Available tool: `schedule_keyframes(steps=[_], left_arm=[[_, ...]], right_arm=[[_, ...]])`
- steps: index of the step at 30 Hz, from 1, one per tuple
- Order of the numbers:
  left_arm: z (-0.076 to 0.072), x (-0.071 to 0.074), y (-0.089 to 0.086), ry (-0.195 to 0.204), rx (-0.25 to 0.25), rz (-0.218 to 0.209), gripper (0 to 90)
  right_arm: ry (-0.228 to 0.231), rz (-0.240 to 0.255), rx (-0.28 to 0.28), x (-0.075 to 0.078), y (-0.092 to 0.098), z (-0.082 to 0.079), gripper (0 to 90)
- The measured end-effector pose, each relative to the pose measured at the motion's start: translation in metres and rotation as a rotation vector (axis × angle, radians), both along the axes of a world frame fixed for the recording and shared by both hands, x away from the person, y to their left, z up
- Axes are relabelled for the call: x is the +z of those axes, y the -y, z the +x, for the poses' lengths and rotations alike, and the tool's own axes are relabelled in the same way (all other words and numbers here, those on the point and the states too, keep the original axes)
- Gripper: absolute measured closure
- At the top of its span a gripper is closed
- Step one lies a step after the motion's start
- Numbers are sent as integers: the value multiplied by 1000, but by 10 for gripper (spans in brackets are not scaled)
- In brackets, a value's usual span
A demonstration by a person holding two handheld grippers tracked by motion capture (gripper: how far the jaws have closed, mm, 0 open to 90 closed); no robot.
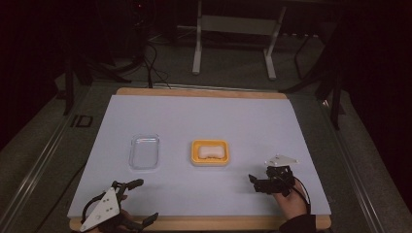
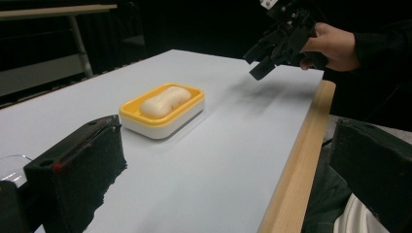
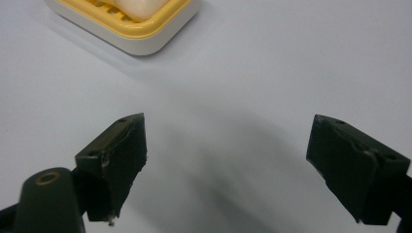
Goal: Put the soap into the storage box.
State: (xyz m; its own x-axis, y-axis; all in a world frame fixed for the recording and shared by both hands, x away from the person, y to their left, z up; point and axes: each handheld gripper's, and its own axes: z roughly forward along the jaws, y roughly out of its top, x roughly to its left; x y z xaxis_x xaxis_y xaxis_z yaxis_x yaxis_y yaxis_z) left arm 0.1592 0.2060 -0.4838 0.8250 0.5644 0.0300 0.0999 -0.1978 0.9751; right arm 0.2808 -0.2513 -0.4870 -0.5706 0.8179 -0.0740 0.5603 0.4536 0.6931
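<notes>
Just near-right of the yellow soap dish [image 1: 210, 152], the right tool [image 1: 259, 183] hangs above the counter [image 1: 194, 116] with its jaws spread wide and nothing between them; in its own view the black pads [image 3: 119, 150] frame bare white surface, with the dish's corner at the top edge. The white soap bar [image 1: 209, 152] lies in that dish, which sits near the middle of the counter. The left tool [image 1: 137, 201] rests at the near edge, well left of the dish, jaws also wide and empty. A clear plastic lid [image 1: 144, 151] lies flat just left of the dish.

The risks, as I judge them: the bar is rounded and likely slick, so a pinch taken off-centre could squirt it out of the dish. A low approach could catch the dish's rim and shove or tip the light dish across the smooth counter. The lid is hard to see and thin, so a pad could slide over it or push it away rather than grip.
</notes>
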Motion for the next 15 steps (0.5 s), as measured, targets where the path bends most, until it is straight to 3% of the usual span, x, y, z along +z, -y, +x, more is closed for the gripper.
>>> schedule_keyframes(steps=[15], left_arm=[[0, 0, 0, -3, 5, -1, 1]], right_arm=[[17, 22, 19, 0, 1, 2, 142]])
